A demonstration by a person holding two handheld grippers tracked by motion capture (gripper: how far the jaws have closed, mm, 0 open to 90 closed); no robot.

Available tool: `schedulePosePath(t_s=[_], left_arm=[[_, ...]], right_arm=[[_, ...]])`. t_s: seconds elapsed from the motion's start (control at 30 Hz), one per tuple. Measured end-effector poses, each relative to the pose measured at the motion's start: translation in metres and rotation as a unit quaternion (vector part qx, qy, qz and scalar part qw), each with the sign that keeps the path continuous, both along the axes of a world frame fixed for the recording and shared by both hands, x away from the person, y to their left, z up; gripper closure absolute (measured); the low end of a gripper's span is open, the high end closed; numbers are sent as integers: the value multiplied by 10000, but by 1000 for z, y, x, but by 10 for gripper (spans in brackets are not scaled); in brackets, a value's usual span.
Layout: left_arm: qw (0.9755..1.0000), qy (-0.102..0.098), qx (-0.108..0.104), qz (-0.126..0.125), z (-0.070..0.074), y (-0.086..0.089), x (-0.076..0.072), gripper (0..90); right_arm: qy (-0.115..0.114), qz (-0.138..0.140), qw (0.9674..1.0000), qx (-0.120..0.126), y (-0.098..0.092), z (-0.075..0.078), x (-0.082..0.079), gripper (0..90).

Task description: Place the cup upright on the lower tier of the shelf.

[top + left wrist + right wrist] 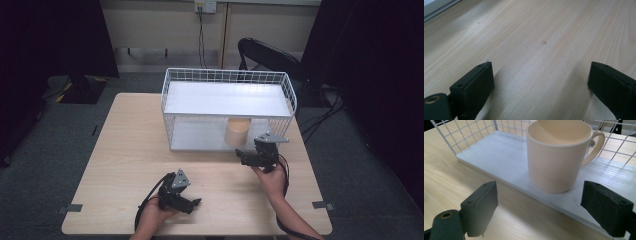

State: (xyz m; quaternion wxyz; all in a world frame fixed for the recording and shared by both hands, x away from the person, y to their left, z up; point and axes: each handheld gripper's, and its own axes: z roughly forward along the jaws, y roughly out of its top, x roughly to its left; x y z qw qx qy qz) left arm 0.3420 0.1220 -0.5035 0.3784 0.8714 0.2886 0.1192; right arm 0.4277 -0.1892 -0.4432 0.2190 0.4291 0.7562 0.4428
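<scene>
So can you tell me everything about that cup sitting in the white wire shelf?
The mug is cream-coloured and smooth, probably ceramic, with a thick rounded rim and one loop handle on its right in the right gripper view. It stands upright and looks empty, near the front edge of the lower white board of the wire shelf. Only that board touches it. The right gripper waits just in front, jaws open and apart from it.

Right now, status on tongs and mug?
Right tongs open, empty, just short of the mug. Mug upright on the rack's lower shelf, untouched. Left tongs open, idle over the table. Nothing in the way.
</scene>
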Motion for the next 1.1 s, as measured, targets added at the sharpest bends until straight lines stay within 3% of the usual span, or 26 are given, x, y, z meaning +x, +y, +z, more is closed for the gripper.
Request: schedulePosePath(t_s=[0.47,1.1], left_arm=[[10000,15,2,-11,0,0,0,63],[10000,2,-5,3,0,0,0,64]], right_arm=[[128,412,9990,-143,-9,-4,-17,133],[185,456,9986,-174,-38,-13,-32,135]])
